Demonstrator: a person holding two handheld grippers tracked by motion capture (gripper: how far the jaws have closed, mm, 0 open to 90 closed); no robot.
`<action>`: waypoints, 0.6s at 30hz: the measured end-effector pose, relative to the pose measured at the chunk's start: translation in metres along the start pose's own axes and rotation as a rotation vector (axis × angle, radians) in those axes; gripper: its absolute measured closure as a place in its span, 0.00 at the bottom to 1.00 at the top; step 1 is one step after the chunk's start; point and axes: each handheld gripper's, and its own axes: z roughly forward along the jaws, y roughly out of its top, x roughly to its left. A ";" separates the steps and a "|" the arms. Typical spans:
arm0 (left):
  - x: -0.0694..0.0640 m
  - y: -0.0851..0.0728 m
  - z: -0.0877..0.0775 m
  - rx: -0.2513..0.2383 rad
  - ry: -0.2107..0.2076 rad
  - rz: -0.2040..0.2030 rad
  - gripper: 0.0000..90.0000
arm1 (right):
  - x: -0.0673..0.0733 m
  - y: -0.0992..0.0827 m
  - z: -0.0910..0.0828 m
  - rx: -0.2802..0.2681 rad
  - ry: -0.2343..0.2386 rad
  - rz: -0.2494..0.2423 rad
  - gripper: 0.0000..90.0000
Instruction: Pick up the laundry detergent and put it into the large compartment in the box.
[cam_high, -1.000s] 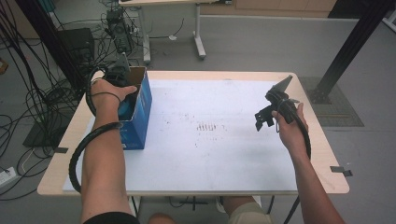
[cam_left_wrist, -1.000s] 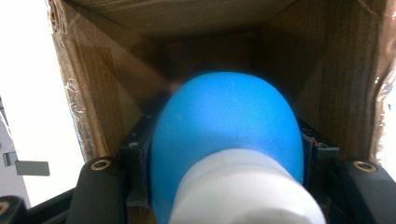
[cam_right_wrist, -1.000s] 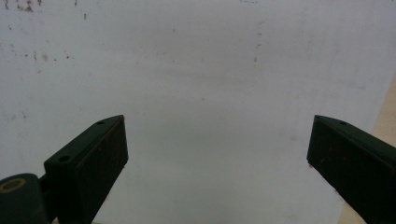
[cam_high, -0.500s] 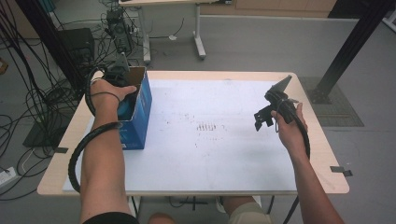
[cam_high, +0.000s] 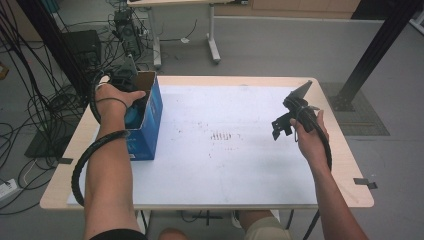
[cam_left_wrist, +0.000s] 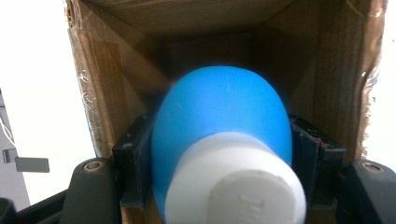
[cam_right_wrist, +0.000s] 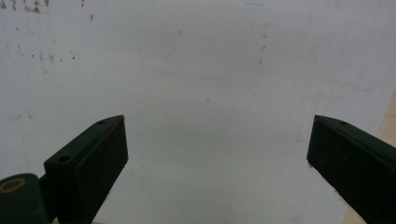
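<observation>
A: Start with what sits closest to the left gripper's camera.

B: A blue rounded object (cam_left_wrist: 219, 116), smooth and egg-shaped, with a thick white cylindrical end (cam_left_wrist: 236, 182) pointing straight back at the lens. It fills the gap between the left gripper's (cam_left_wrist: 219, 154) two black jaws, whose pads lie against its sides, one on each. Those jaws have just been easing apart a little, yet the pads are in contact with the blue body, so it counts as gripped.

A: And where is it, taking the blue cardboard box as the marker?

B: Inside the box (cam_high: 150, 120). In the left gripper view the brown inner walls (cam_left_wrist: 116, 93) rise around the object on both sides and close in behind it. From the high view a patch of the same blue (cam_high: 132, 117) shows just within the open top, beneath the person's left hand (cam_high: 117, 97), which reaches down into the box. I can't tell whether the object rests on the box floor.

A: Anything else in the box?

B: Nothing else I can make out; the far end is dark.

A: Farther out from the box?

B: The box stands at the left edge of the white table sheet (cam_high: 225, 165). Well apart from it, across the sheet, the right gripper (cam_high: 281, 126) is held above the surface, jaws spread wide with nothing between them.
</observation>
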 end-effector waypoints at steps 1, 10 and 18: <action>0.000 0.000 -0.001 -0.001 -0.001 -0.001 0.37 | 0.000 0.000 0.000 -0.002 0.001 -0.002 0.06; -0.001 -0.004 -0.012 -0.017 0.006 -0.006 0.32 | 0.002 0.000 0.000 -0.002 0.005 -0.002 0.06; 0.000 -0.011 -0.028 -0.027 0.009 -0.012 0.29 | 0.004 -0.001 -0.001 -0.005 0.008 -0.012 0.06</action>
